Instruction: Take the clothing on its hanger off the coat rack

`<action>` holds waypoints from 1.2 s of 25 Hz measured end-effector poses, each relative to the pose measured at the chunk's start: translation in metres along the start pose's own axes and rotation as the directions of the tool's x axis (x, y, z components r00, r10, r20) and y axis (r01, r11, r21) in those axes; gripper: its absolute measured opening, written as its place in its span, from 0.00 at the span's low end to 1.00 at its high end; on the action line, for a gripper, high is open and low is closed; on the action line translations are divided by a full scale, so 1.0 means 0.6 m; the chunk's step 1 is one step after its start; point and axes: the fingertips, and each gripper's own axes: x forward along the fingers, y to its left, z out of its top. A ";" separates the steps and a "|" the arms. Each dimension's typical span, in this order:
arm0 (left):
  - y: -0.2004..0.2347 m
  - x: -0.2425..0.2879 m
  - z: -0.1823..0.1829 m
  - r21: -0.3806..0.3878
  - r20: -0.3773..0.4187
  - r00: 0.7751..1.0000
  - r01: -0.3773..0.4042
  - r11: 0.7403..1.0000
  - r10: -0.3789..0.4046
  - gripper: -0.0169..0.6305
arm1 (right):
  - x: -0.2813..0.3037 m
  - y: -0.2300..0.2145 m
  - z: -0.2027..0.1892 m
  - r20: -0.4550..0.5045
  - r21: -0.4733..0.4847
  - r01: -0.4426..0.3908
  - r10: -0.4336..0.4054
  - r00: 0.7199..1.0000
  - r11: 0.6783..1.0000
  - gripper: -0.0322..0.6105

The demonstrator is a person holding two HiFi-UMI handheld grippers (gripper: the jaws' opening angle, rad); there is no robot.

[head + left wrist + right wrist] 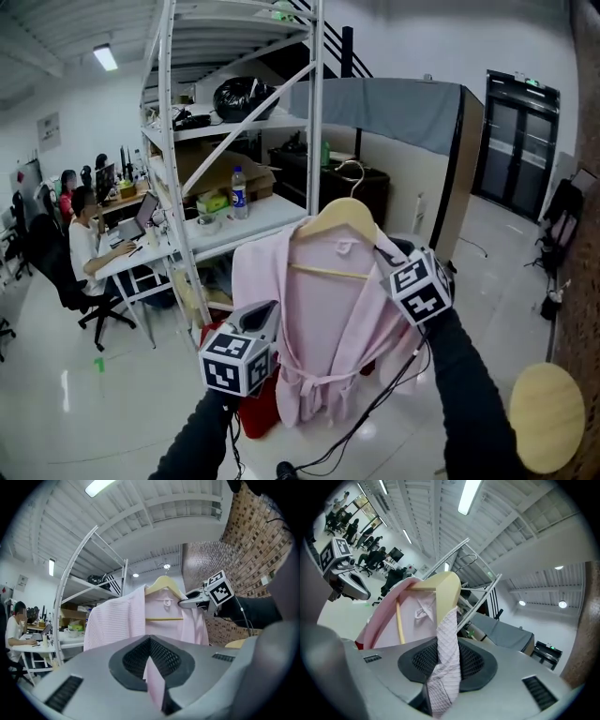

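A water bottle (239, 191) stands on the white shelving (170, 122), and a person (84, 248) sits at a desk (139, 253) beside it.

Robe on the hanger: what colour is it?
The robe is pale pink, clearest in the head view.

No words, brands or numbers can be read. The cube (236, 361) on the left tongs (265, 317) and the cube (419, 286) on the right tongs (386, 249) bear only black-and-white square patterns. The label on the bottle (240, 192) and the wall poster (49, 131) are too small to read.
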 end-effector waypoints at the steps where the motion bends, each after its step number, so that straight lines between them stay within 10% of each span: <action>1: 0.019 0.016 0.004 0.001 0.005 1.000 -0.010 1.000 0.010 0.02 | 0.027 -0.008 0.007 0.010 -0.001 -0.007 0.007 1.000 1.000 0.20; 14: 0.259 0.197 0.105 0.038 0.104 0.993 -0.054 0.998 0.050 0.02 | 0.309 -0.136 0.168 0.113 -0.037 0.007 -0.002 0.994 0.999 0.19; 30: 0.392 0.323 0.121 0.001 0.106 0.989 -0.107 0.994 0.106 0.02 | 0.581 -0.289 0.267 0.141 -0.074 0.045 -0.034 0.989 0.996 0.20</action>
